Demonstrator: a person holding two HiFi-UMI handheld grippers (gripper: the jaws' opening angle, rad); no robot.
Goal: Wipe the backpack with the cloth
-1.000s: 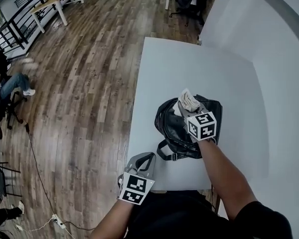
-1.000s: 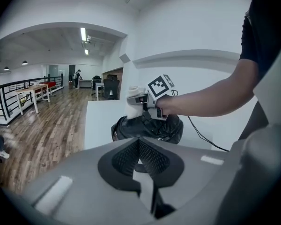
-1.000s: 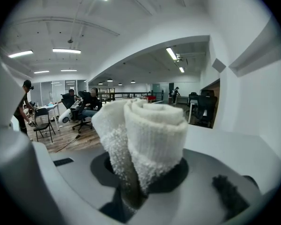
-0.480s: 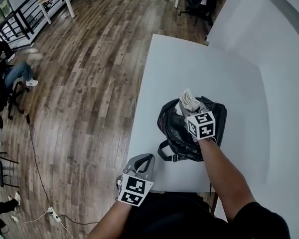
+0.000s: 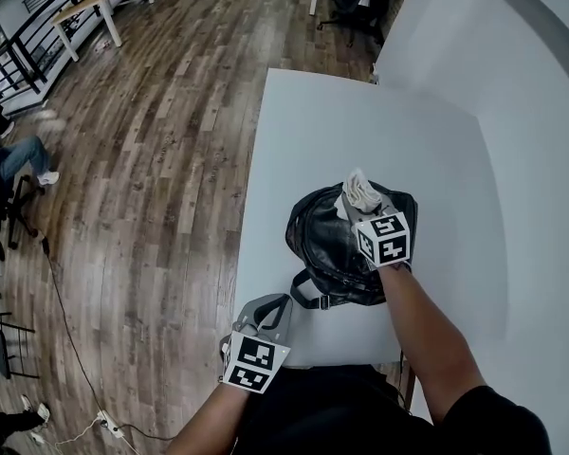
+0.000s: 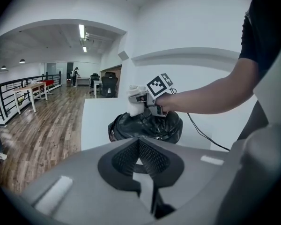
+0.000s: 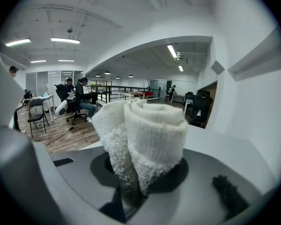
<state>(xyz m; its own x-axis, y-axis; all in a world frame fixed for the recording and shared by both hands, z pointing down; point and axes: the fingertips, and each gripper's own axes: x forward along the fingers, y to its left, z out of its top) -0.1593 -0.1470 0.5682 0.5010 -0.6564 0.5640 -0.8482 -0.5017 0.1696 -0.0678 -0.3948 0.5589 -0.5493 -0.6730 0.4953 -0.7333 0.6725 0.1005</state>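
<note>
The right gripper (image 5: pixel 362 209), clamped on the rolled cloth (image 5: pixel 361 191), hovers over the black backpack (image 5: pixel 327 245) on the white table (image 5: pixel 303 131) — perhaps not touching it — so it should press down lightly and sweep evenly, while the left gripper (image 5: pixel 268 313), closed and empty, could steady the backpack.

Backpack (image 5: pixel 332 245) on table (image 5: pixel 360 131) — cloth (image 5: pixel 362 193) seemingly atop it.

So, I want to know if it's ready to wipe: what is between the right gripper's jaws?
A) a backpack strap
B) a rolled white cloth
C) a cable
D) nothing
B: the right gripper view shows its jaws shut on the cloth, and the head view shows it held over the backpack.
</note>
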